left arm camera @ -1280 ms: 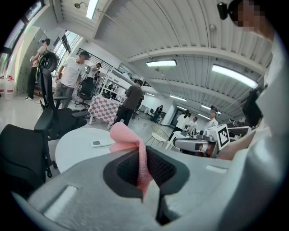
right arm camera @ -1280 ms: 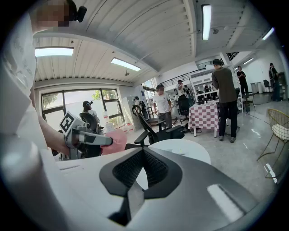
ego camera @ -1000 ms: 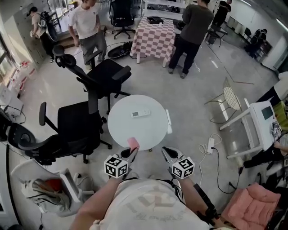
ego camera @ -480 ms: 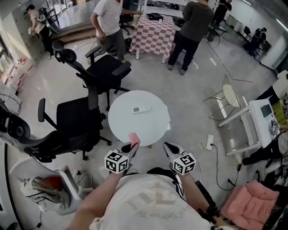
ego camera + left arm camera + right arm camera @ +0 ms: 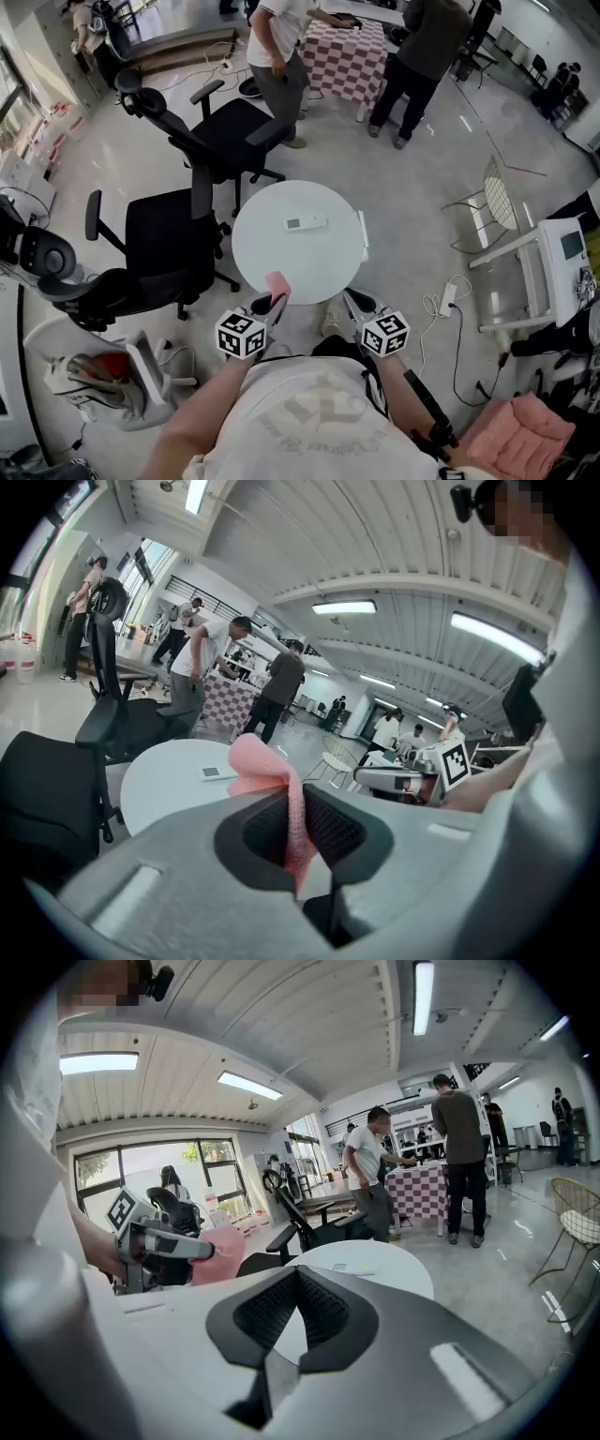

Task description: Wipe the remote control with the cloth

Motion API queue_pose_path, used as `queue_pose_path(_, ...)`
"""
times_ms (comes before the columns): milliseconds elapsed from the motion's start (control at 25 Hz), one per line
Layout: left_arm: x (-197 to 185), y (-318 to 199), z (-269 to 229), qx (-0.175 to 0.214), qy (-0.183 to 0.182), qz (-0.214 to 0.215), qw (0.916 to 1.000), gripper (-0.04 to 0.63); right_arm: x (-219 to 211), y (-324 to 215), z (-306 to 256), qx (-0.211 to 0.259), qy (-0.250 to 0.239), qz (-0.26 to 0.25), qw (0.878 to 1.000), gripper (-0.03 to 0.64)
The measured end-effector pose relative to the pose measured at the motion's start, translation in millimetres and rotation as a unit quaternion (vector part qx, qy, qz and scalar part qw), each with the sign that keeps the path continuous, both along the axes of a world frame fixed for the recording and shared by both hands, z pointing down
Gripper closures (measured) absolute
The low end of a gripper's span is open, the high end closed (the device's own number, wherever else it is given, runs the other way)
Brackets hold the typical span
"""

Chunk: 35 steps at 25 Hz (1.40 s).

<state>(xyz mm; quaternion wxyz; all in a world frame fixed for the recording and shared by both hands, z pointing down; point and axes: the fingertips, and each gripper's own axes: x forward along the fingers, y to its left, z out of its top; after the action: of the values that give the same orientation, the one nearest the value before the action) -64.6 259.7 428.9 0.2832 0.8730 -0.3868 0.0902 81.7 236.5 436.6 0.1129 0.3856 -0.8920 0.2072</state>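
The left gripper has its fingers clamped on a pink cloth, held over the near edge of the round white worktop. The right gripper hangs beside it, fingers pressed together on nothing. The remote control lies near the worktop's middle, well apart from both grippers.

A round white table stands just beside a black office chair. Farther off, a person in a dark top and a person in a white shirt stand by a checkered table.
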Motion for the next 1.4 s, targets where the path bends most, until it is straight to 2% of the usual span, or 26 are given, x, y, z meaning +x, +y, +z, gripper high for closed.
queue_pose_path(240, 0.4, -38.1, 10.1, -0.022, -0.006, -0.041, 0.9989, 0.569, -2.6, -59.8, 13.4, -0.009, 0.006, -0.047, 0.999, 0.612)
queue_pose_path(440, 16.3, -83.7, 21.8, -0.043, -0.014, -0.059, 0.9973, 0.569, 9.4, -117.0, 29.6, -0.025, 0.010, -0.070, 0.997, 0.612)
queue_pose_path(640, 33.1, -130.8, 29.4, -0.057, -0.021, -0.077, 0.9952, 0.569, 19.5, -161.8, 48.3, -0.029, 0.033, -0.113, 0.993, 0.612)
queue_pose_path(760, 41.1, -156.0, 31.0, -0.061, -0.028, -0.090, 0.9936, 0.569, 24.9, -182.5, 62.0, -0.024, 0.059, -0.149, 0.987, 0.612)
queue_pose_path(920, 44.6, -178.8, 40.4, -0.077, -0.041, -0.111, 0.9900, 0.568, 28.0, -207.2, 82.2, -0.010, 0.105, -0.205, 0.973, 0.612)
queue_pose_path(1040, 46.3, -190.0, 49.2, -0.090, -0.051, -0.126, 0.9867, 0.568, 29.4, -223.5, 94.4, -0.012, 0.120, -0.236, 0.964, 0.612)
queue_pose_path(1280, 53.3, -190.3, 63.7, -0.116, -0.055, -0.133, 0.9827, 0.568, 29.3, -243.4, 111.1, -0.023, 0.139, -0.269, 0.953, 0.612)
queue_pose_path(1400, 48.6, -188.7, 72.4, -0.132, -0.052, -0.132, 0.9810, 0.568, 20.3, -249.2, 117.8, -0.032, 0.142, -0.268, 0.952, 0.612)
